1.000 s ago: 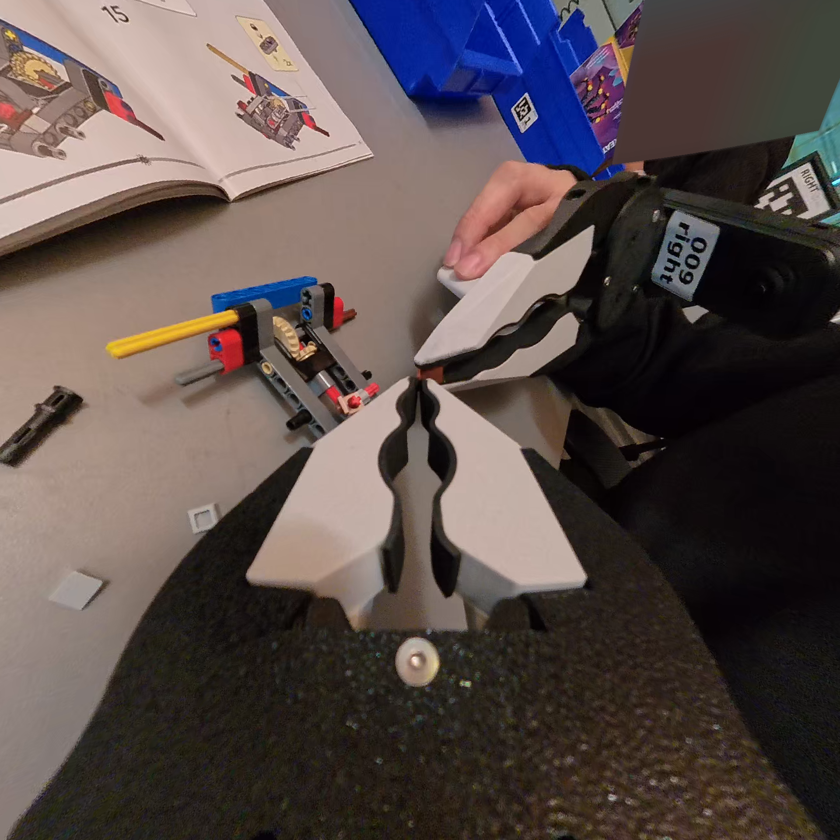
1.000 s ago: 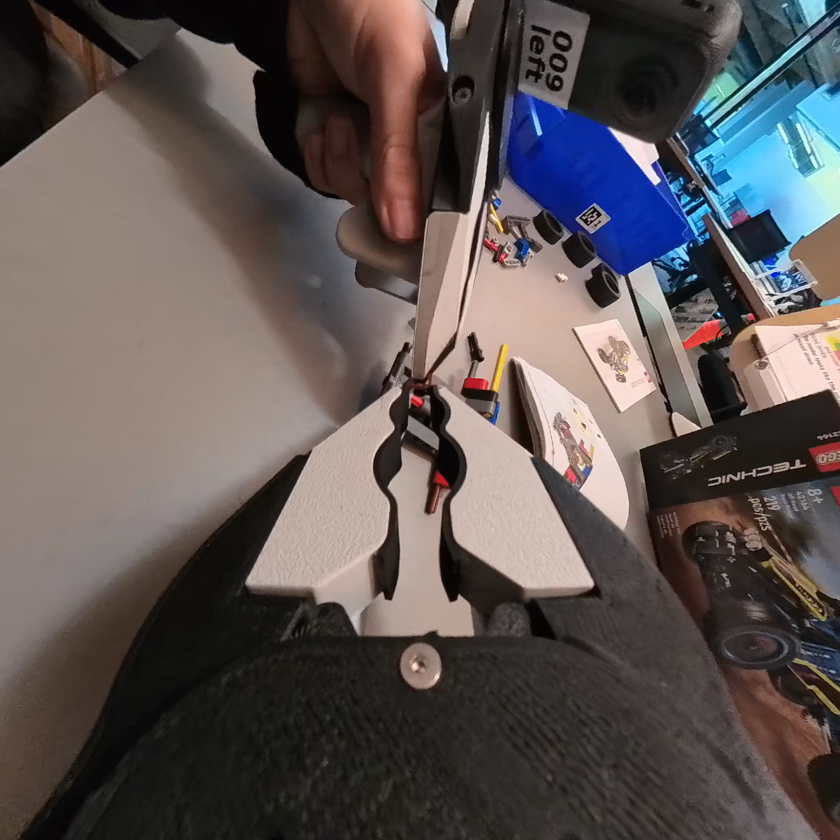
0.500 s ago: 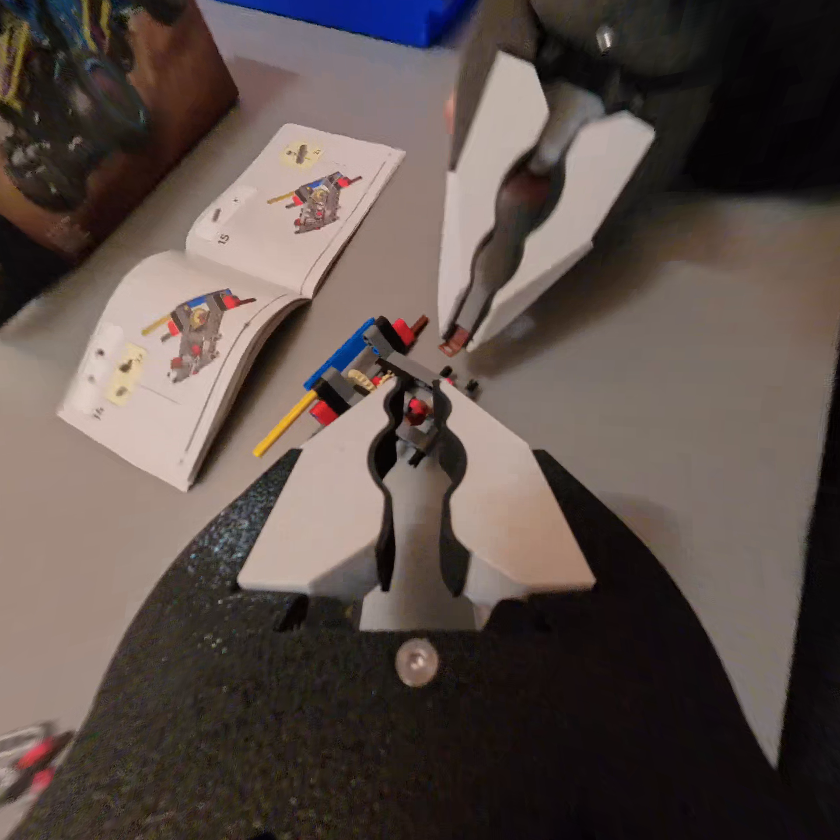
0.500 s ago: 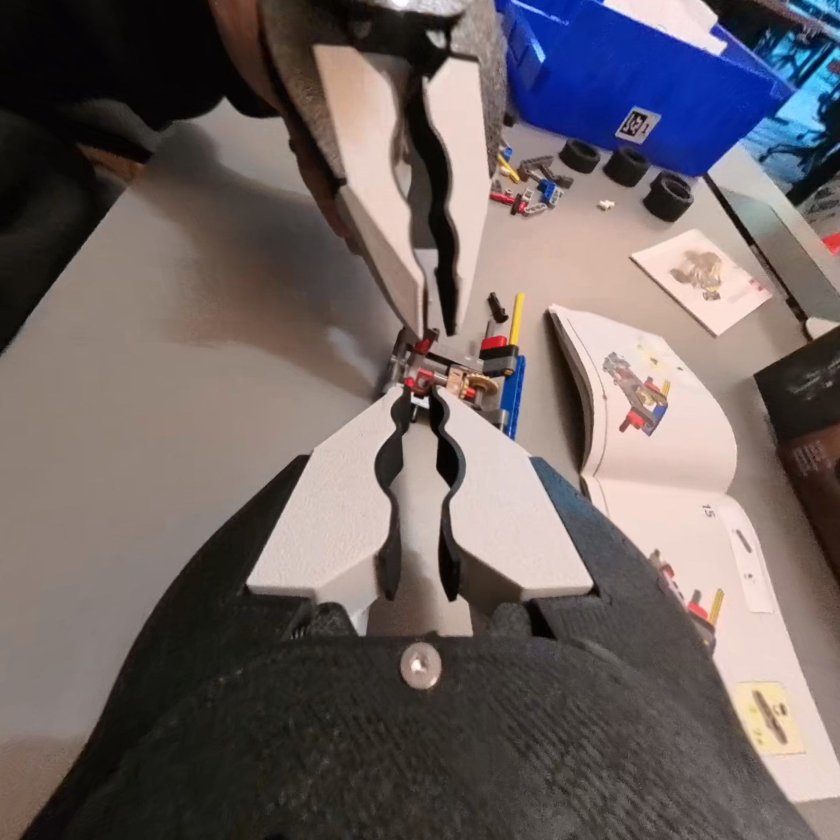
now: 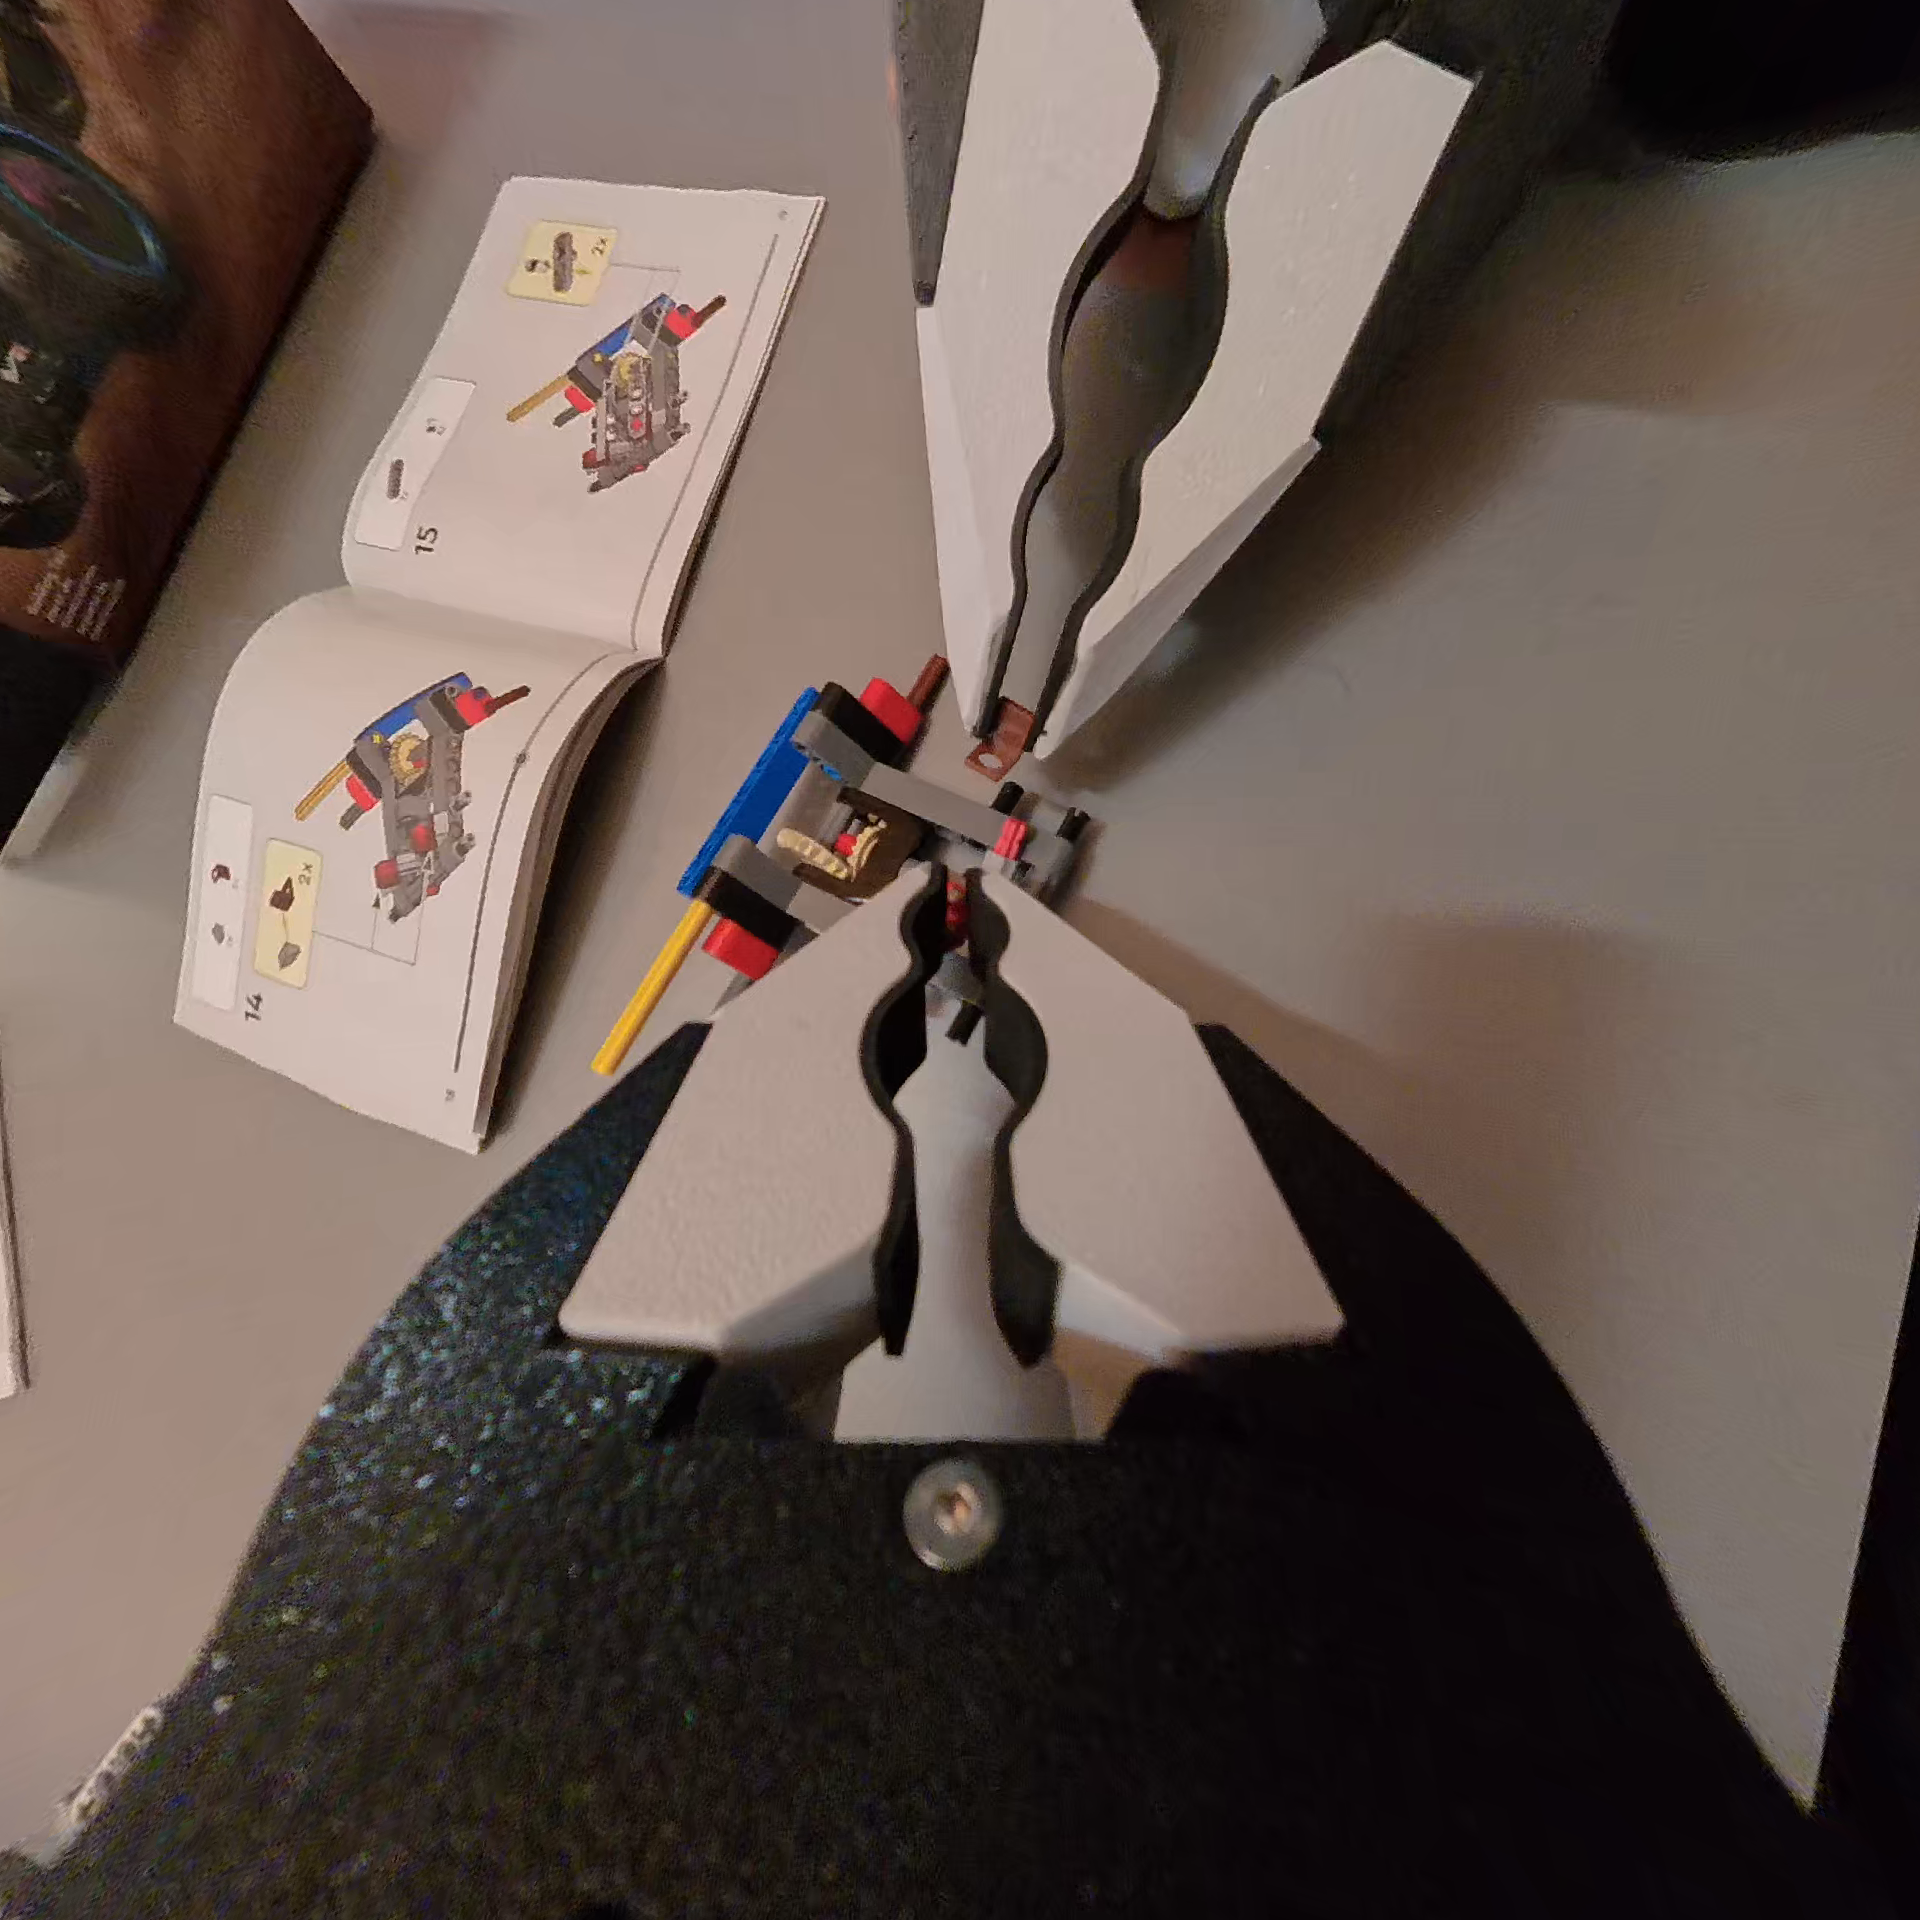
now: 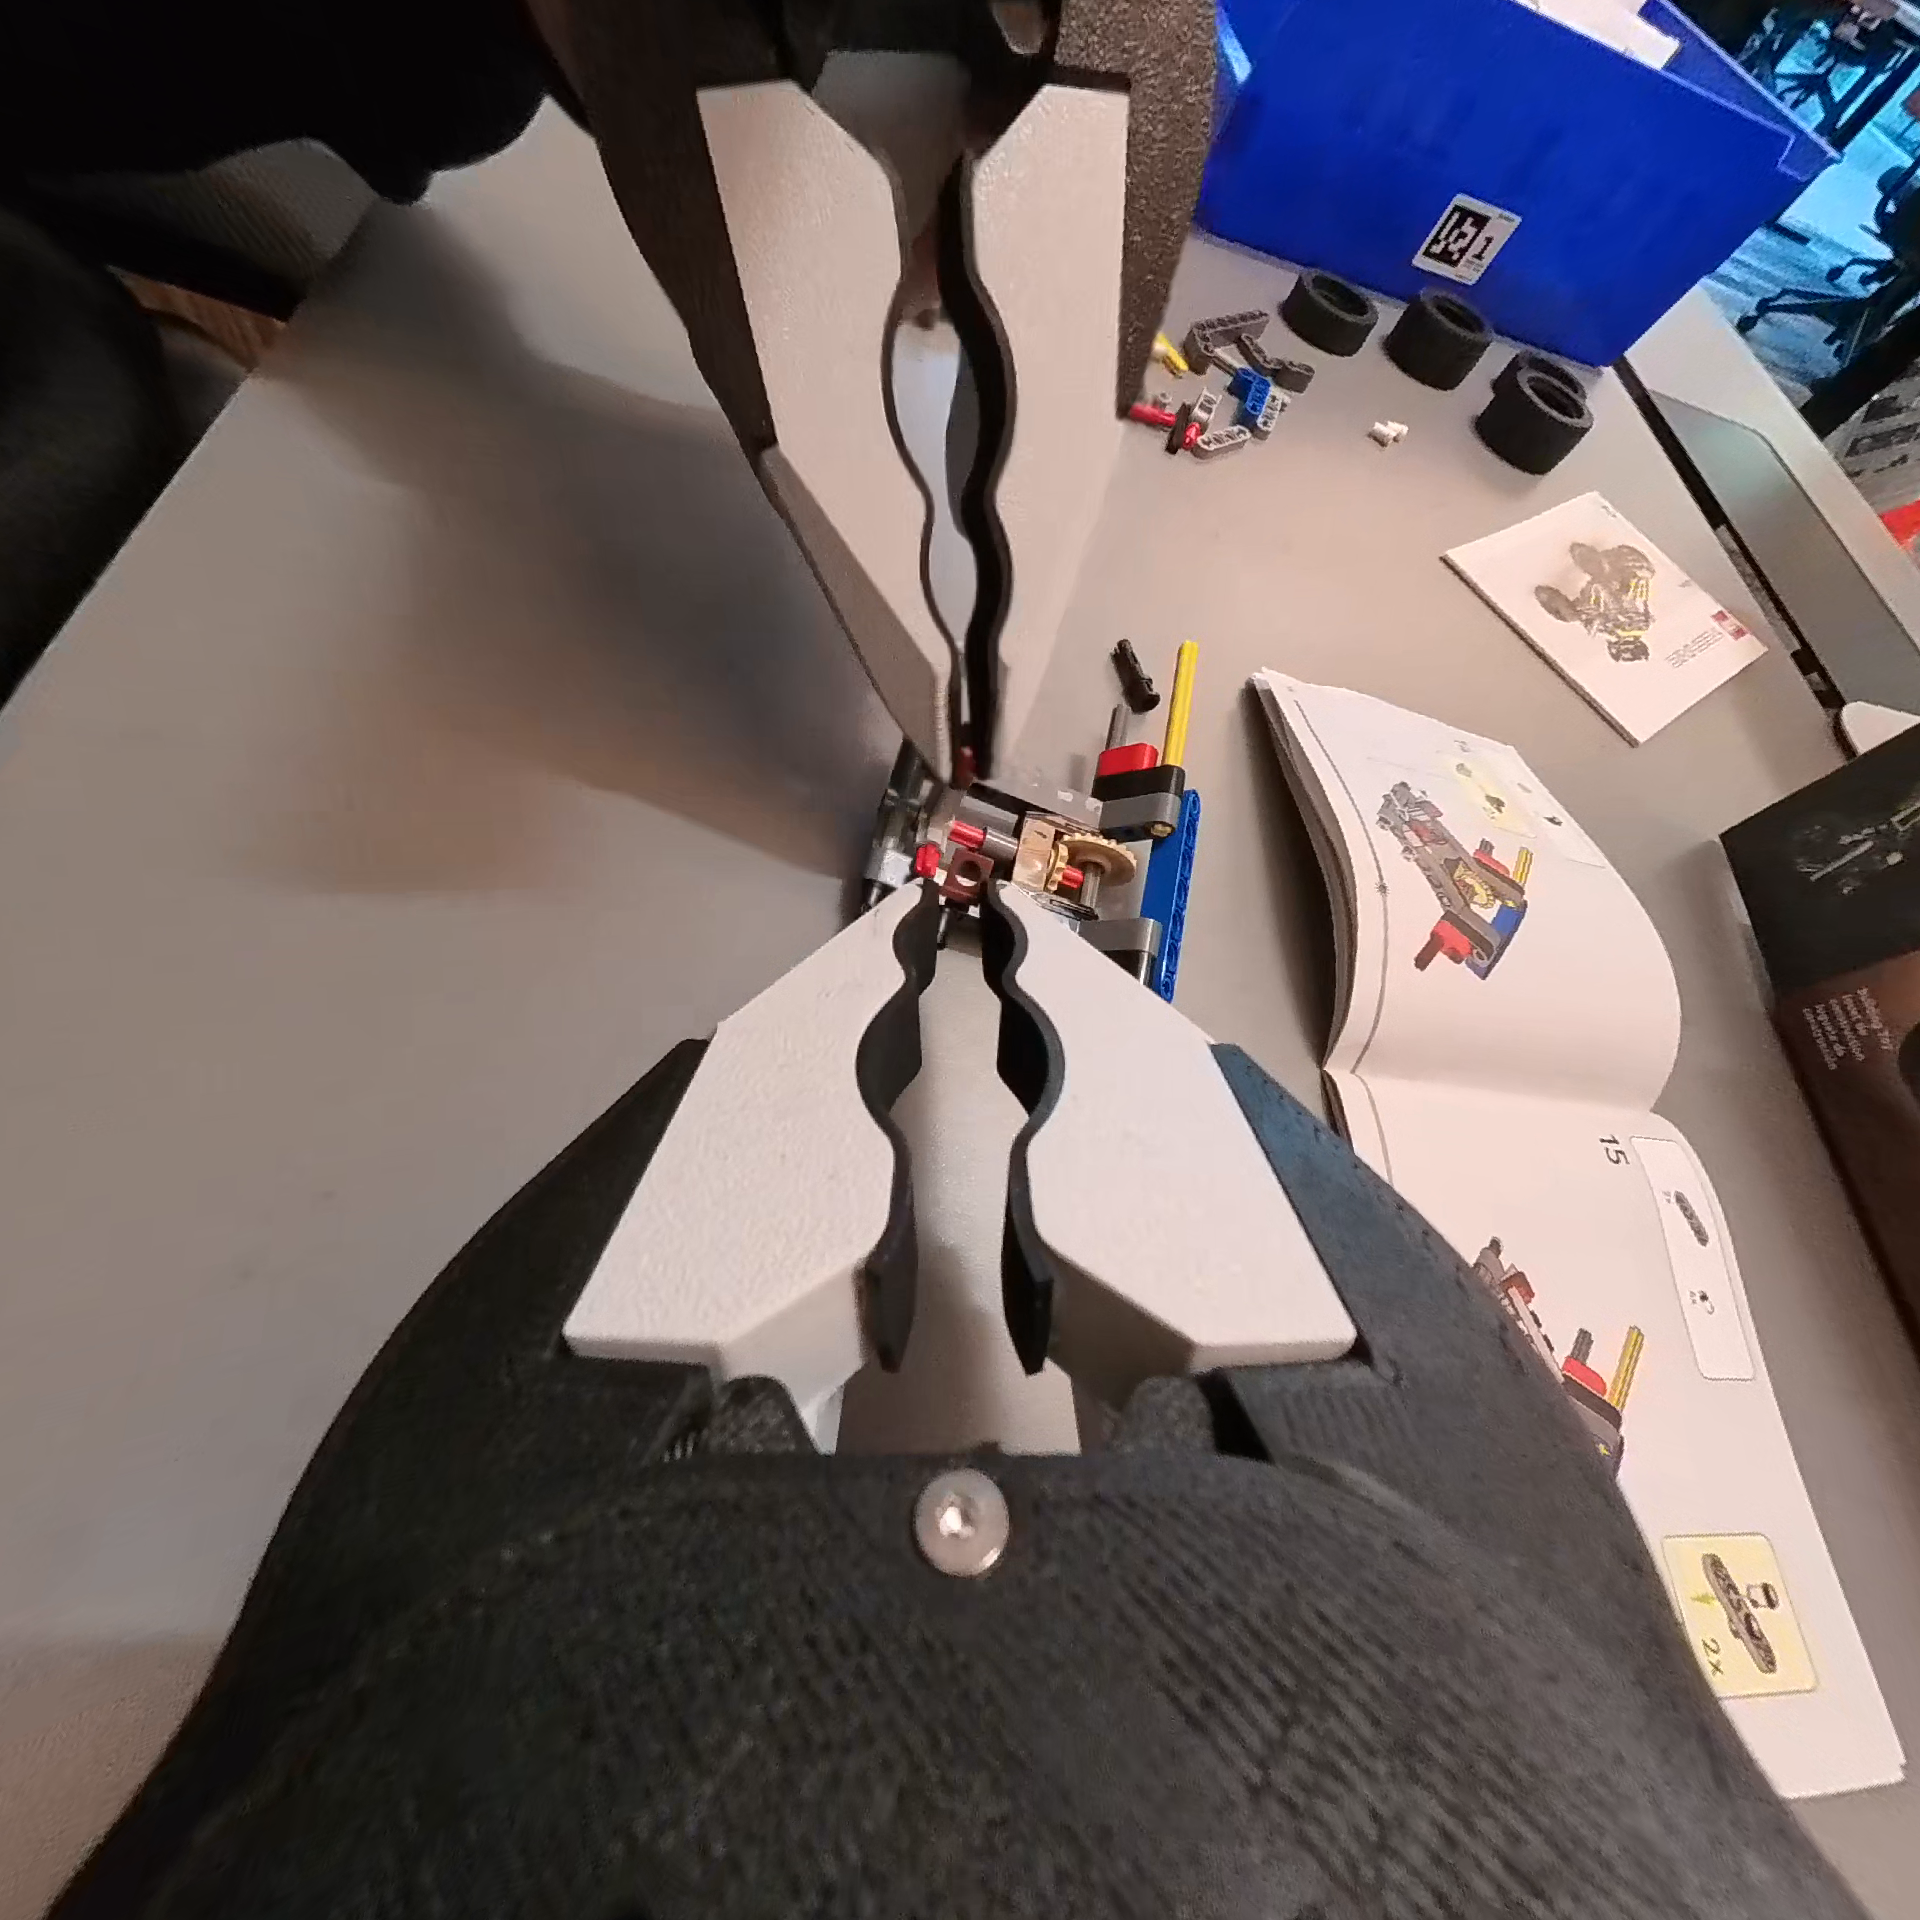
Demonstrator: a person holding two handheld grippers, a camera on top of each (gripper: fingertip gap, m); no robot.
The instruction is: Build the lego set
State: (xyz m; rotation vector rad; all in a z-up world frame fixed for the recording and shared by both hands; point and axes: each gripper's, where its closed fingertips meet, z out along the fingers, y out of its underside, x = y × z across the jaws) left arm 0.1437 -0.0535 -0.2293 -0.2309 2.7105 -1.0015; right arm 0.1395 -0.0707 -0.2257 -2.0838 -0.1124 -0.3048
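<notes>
Setting: office or lab workspace. Evidence: plain grey table (image 6: 436, 644); blue storage bin (image 6: 1475, 135) bearing a square coded tag (image 6: 1463, 241); office chairs (image 6: 1860, 239) and glazing in the blurred background, right wrist view. On the table: open instruction booklet (image 5: 488, 665), leaflet (image 6: 1600, 613), product box (image 6: 1829, 935), loose tyres (image 6: 1439, 338).

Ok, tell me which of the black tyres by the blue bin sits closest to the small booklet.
The rightmost tyre, the one nearest the small booklet; the other two sit further left along the blue bin.
</notes>
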